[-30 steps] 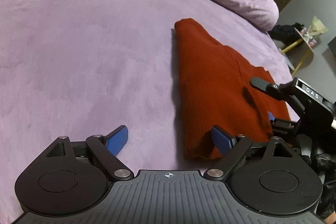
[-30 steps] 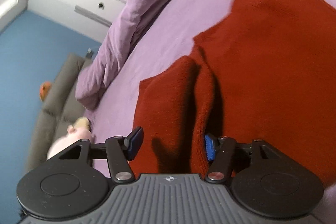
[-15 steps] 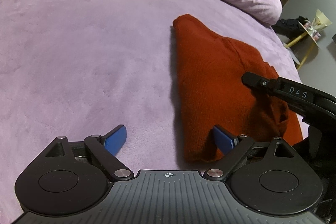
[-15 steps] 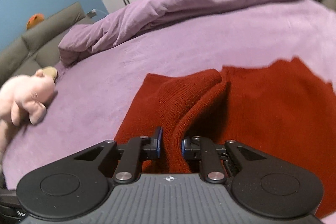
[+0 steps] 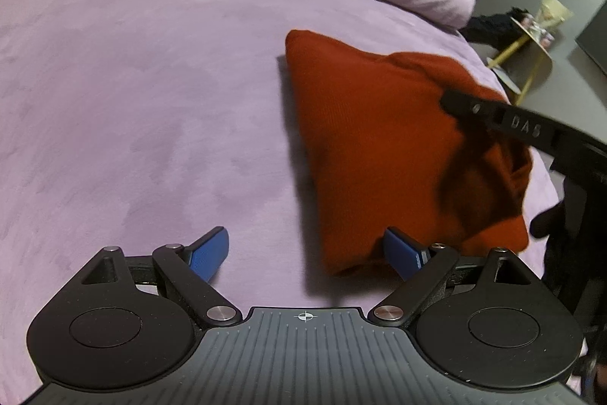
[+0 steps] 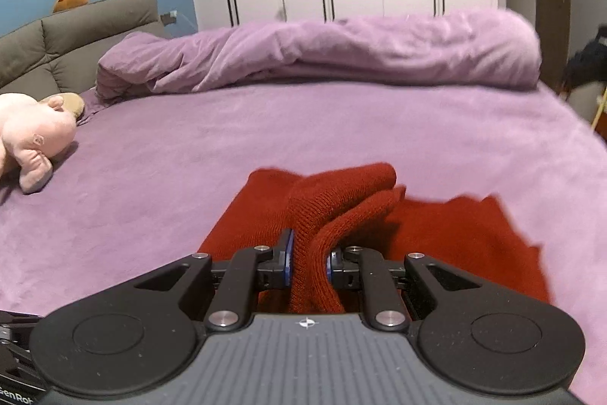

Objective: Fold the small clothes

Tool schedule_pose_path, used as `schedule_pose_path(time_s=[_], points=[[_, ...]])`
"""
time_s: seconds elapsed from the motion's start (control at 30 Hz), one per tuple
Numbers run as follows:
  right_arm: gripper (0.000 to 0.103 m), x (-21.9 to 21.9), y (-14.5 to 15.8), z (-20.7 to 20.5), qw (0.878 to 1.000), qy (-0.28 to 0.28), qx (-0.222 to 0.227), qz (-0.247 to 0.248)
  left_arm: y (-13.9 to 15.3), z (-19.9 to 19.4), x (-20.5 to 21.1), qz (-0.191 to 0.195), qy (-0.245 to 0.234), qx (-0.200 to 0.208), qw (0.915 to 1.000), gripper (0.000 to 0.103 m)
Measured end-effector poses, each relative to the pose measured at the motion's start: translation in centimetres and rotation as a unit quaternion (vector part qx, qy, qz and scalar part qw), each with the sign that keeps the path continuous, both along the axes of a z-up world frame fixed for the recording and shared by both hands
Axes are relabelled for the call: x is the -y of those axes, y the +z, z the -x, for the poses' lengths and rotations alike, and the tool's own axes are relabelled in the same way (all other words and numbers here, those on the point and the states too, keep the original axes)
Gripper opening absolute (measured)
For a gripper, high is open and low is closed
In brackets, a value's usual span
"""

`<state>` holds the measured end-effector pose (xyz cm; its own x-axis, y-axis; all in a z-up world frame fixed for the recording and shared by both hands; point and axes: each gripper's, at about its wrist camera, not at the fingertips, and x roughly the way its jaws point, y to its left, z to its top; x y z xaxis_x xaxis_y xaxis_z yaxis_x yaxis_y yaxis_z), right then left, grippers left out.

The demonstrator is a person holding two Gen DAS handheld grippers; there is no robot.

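Left claw (image 5: 303, 253) hangs wide open over the purple bed (image 5: 132, 101) — its right pad at the near corner of the red knit garment (image 5: 371, 147), nothing gripped. Right claw (image 6: 308, 260) pinches a raised fold of that garment — the rest lies on the bed.

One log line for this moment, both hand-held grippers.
left hand-held gripper: open, beside sweater | right hand-held gripper: shut on red sweater fold, lifted | surface: purple bed

Bare bedspread (image 5: 151, 82) lies open left of the sweater (image 5: 371, 139); duvet (image 6: 322, 52) blocks behind.
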<state>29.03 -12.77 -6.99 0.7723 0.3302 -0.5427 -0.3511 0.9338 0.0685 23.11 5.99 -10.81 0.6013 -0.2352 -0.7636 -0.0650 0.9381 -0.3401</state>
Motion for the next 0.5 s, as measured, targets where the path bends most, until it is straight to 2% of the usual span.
schedule_pose_path(time_s=[0.1,0.23,0.3,0.37,0.4,0.5], points=[[0.014,2.0,-0.1,-0.3,0.999,-0.032,0.012,0.030,0.0,-0.4,1.2,-0.007,-0.017,0.000,0.9998,0.093],[0.015,4.7,-2.2,-1.5,0.997,-0.060,-0.033,0.023,-0.5,-1.1,3.2,-0.006,-0.040,-0.006,0.9991,0.093],[0.017,6.0,-3.7,-2.1,0.995,-0.066,-0.072,-0.009,-1.1,-1.6,4.2,-0.008,-0.053,-0.019,0.9984,0.092],[0.024,7.2,-4.6,-2.2,0.991,-0.070,-0.103,-0.050,-1.7,-1.8,4.8,-0.010,-0.061,-0.027,0.9977,0.092],[0.030,7.6,-5.0,-2.2,0.988,-0.071,-0.115,-0.072,-1.9,-1.9,4.9,-0.015,-0.060,-0.032,0.9976,0.092],[0.034,8.5,-5.4,-1.7,0.980,-0.062,-0.135,-0.130,-2.2,-1.8,4.9,-0.024,-0.059,-0.033,0.9974,0.092]])
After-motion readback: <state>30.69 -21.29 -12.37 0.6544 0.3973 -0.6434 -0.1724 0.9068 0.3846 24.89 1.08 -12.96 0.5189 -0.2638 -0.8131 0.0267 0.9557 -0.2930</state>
